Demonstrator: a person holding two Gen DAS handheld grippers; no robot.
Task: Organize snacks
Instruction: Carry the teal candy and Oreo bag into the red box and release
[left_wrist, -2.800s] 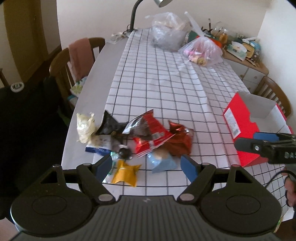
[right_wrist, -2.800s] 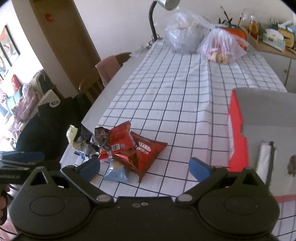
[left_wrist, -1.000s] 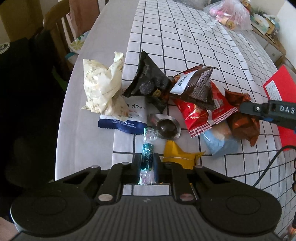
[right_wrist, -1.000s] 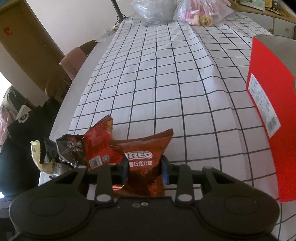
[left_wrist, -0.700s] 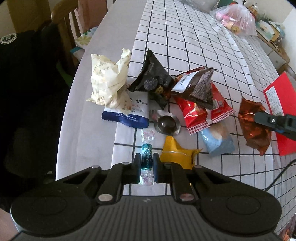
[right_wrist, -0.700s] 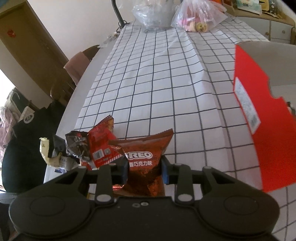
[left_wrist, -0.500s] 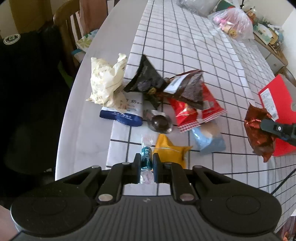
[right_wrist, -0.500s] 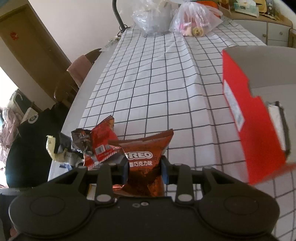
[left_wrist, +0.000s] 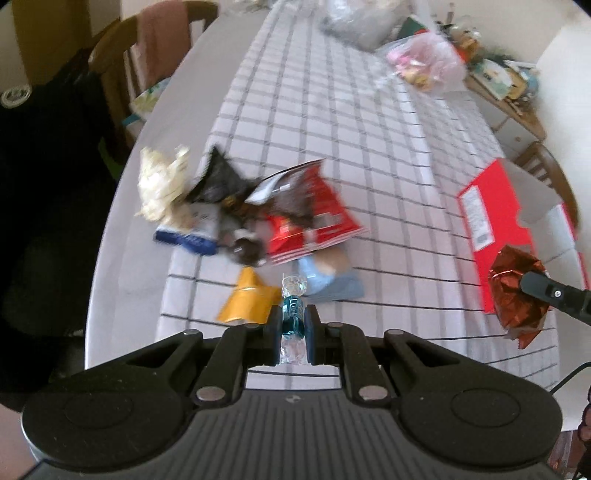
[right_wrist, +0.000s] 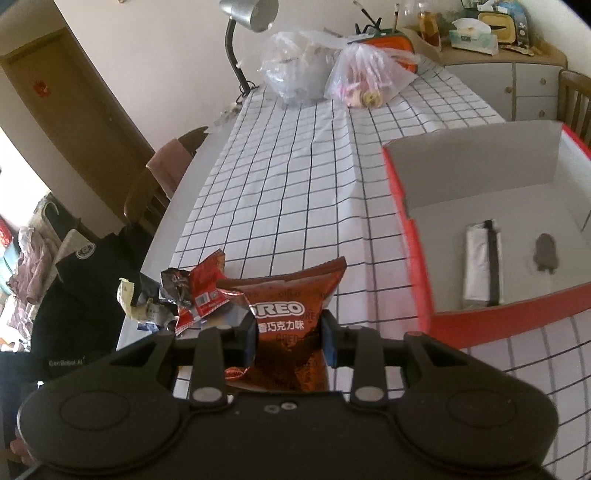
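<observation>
Transport is the step in hand, judged from both views: each gripper carries a snack, and the red box is the likely destination.

Left wrist view: the left gripper (left_wrist: 293, 328) is clamped on a small teal wrapped candy (left_wrist: 293, 313), held clear of the checked tablecloth (left_wrist: 332, 122). Beyond it lies the remaining pile, blurred here: a yellow packet (left_wrist: 246, 301), a pale blue packet (left_wrist: 328, 278), a red bag (left_wrist: 314, 221), dark wrappers and a cream wrapper (left_wrist: 160, 184). The red box (left_wrist: 491, 218) sits well to the right, near the table's right edge. The candy must travel right, across open cloth, and the right gripper already hangs in front of the box, so the two should go in turn.

Right wrist view: the right gripper (right_wrist: 290, 338) is closed on a brown Oreo packet (right_wrist: 284, 314), upright between the fingers. The box (right_wrist: 410, 236) stands open just to the right, with what seems a white-and-black packet (right_wrist: 480, 266) and a small dark piece (right_wrist: 545, 253) on its floor; much of the floor is bare. The next move calls for clearing the near red wall, then releasing over the bare part.
</observation>
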